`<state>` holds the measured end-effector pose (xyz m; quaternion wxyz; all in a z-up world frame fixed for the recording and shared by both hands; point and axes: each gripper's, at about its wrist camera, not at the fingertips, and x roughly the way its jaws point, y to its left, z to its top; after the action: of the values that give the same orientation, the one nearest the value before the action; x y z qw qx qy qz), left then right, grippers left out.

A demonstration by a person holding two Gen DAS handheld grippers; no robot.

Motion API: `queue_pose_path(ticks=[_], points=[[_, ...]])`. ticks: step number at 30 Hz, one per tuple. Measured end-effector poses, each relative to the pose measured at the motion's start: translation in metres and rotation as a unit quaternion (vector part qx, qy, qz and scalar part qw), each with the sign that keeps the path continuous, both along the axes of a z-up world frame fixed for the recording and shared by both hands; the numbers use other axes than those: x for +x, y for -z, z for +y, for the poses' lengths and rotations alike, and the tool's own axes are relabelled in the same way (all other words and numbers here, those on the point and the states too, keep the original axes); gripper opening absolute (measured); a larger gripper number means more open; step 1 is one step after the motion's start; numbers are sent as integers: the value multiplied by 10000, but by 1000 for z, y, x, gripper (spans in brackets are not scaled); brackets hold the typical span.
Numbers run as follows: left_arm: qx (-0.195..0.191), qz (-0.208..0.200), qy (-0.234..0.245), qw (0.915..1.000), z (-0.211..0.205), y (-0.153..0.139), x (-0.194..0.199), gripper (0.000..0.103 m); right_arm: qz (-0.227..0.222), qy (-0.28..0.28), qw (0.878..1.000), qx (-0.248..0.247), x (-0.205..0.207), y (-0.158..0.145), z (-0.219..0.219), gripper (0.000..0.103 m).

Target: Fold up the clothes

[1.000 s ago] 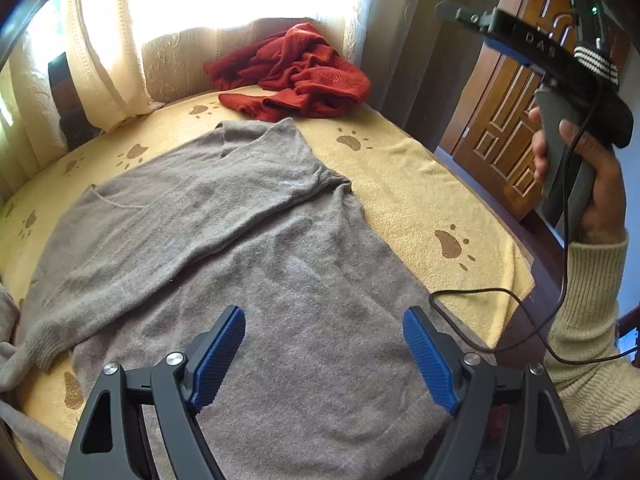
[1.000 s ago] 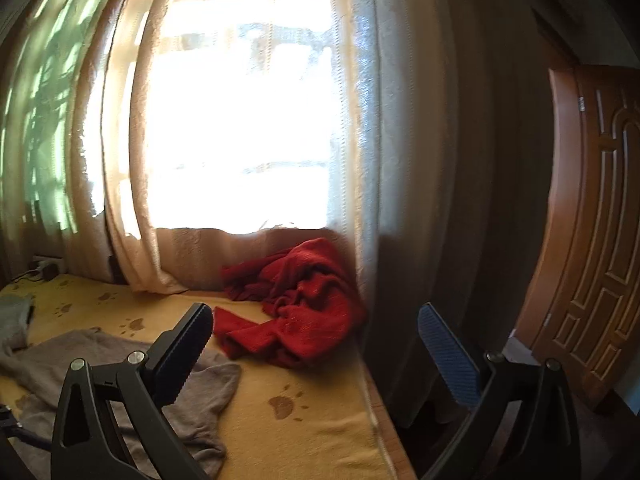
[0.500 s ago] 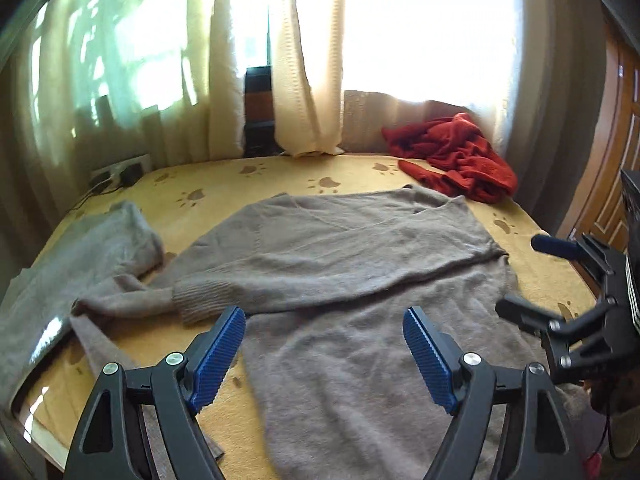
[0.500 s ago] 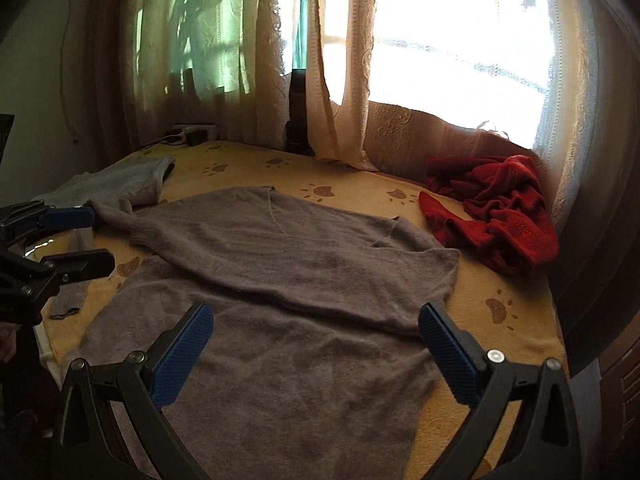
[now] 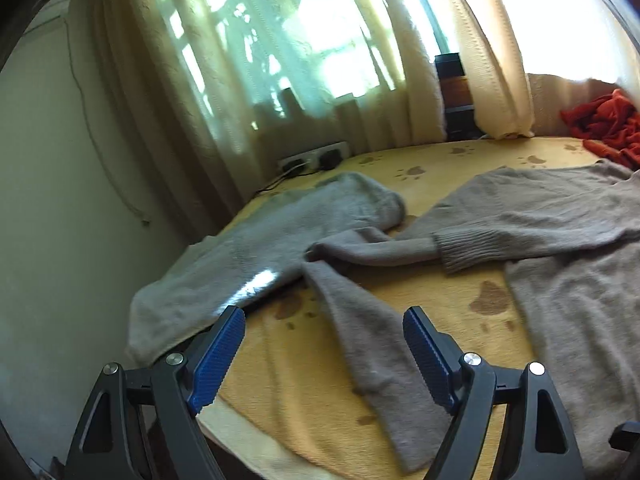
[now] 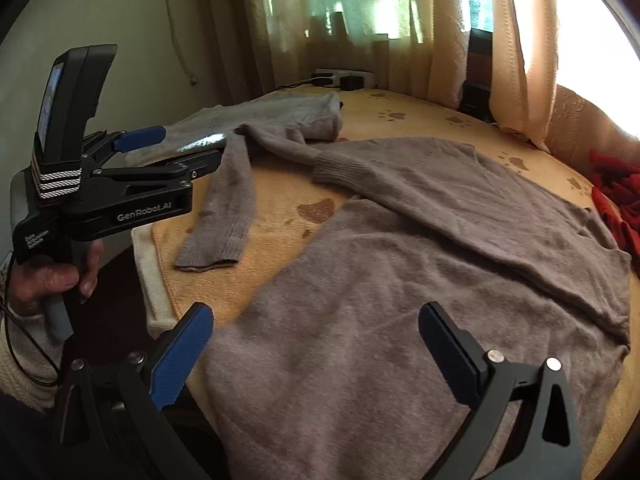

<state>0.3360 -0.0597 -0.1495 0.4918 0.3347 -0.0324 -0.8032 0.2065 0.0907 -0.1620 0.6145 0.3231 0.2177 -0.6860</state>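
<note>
"GenRobot.AI" is showing in pale letters along the black body of the left claw; smaller print on its handle is staying unreadable.

Daylight is pouring through the curtains, blowing out to white glare at the top right corner of both views. The wall is sitting in dim shade. A bright patch is glinting on the pale sweater. Fisheye bending and dark vignetting are curving the edges, with slight blur.
</note>
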Motion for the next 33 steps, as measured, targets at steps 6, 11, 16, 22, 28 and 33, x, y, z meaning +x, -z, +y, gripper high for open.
queue_pose_path(ticks=[6,11,16,22,28,33], points=[[-366,-425,-864,9947,-28,18,38,84,197,-364,9991,57,25,1,-22,103],[-354,-575,-1364,9883,-44,28,65,84,201,-575,9981,70,36,2,-37,103],[-343,-587,-1639,9841,-53,30,81,84,254,-790,9965,104,47,5,-51,103],[-384,-603,-1705,9828,-58,29,83,84,211,-982,9949,80,59,5,-62,103],[-346,-578,-1745,9823,-64,31,84,84,-1004,-1492,9835,200,70,16,-74,103],[-334,-594,-1809,9811,-68,32,86,84,-836,-1798,9795,351,91,22,-76,103]])
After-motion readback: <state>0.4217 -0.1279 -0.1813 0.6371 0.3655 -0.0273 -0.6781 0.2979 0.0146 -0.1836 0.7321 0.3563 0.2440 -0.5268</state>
